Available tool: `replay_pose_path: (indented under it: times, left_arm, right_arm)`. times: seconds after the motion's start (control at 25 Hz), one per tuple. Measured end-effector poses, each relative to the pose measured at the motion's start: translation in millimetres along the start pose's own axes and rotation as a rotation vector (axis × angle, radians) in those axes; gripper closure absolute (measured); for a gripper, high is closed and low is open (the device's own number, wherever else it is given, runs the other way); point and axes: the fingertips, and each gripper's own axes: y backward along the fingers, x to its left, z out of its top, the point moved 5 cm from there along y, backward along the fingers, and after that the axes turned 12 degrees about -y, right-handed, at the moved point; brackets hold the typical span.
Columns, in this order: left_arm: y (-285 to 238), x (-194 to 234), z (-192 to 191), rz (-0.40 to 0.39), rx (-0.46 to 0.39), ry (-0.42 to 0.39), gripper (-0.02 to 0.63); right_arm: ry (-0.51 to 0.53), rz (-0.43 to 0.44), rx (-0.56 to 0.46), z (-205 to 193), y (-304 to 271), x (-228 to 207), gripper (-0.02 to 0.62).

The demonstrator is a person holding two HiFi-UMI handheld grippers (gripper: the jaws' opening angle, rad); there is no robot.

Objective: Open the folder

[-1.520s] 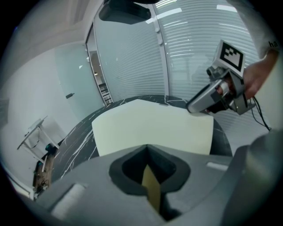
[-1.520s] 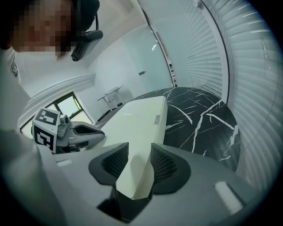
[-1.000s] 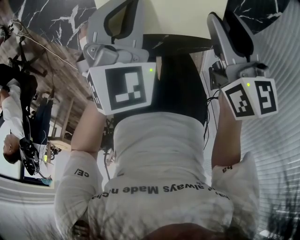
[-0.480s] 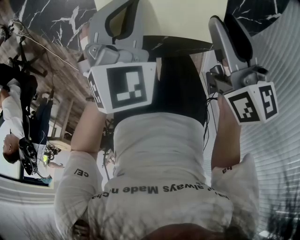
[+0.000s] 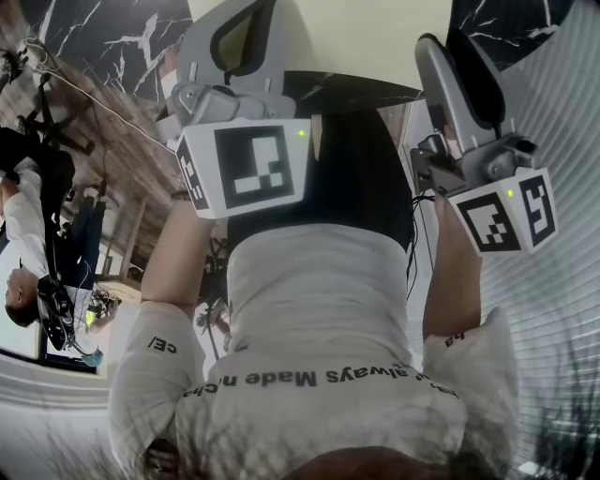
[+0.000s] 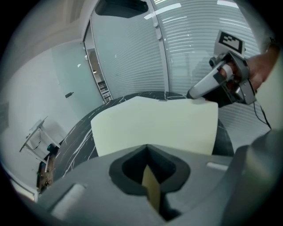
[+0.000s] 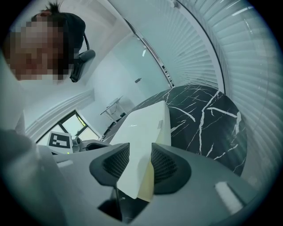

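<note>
A cream folder [image 6: 154, 128] lies on the black marble table [image 7: 208, 119], one side raised. My left gripper [image 6: 150, 185] is shut on the folder's near edge, and a thin strip of card shows between its jaws. My right gripper [image 7: 139, 165] has the folder's [image 7: 141, 128] corner between its pads [image 7: 163, 163]. Its jaws have just been closing but still stand visibly apart, not pinching the sheet. In the head view the folder [image 5: 366, 33] sits at the top between the left gripper [image 5: 239, 28] and the right gripper [image 5: 459, 56].
The person's white shirt [image 5: 319, 309] fills the middle of the head view. Slatted blinds [image 6: 194, 48] and glass walls stand behind the table. Another person [image 5: 28, 234] stands far off at the left edge. The table's rounded edge [image 7: 234, 150] runs close by on the right.
The right gripper has rolled slightly, and its marker cube has tilted and dropped a little in the head view. The left gripper and the folder stay put.
</note>
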Motion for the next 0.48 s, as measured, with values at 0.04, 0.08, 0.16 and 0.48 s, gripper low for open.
replay_pose_path:
  times: [0.04,0.08,0.16,0.48]
  left_arm:
    - [-0.1,0.1,-0.1,0.001,0.001,-0.002,0.607]
    - [-0.2,0.1,-0.3,0.001,0.003,-0.003,0.607]
    - [-0.3,0.0,-0.4,0.0,0.007,-0.005,0.607]
    - [-0.5,-0.5,0.3,-0.006,0.014,-0.009,0.607]
  right_arm:
    - [0.0,0.002,-0.001,0.6,0.1,1.0,0.449]
    - [0.0,0.004,-0.001,1.1,0.3,2.0,0.449]
    - [-0.001,0.008,-0.001,2.0,0.9,3.8,0.448]
    - [0.001,0.027,-0.002,4.9,5.0,10.1,0.44]
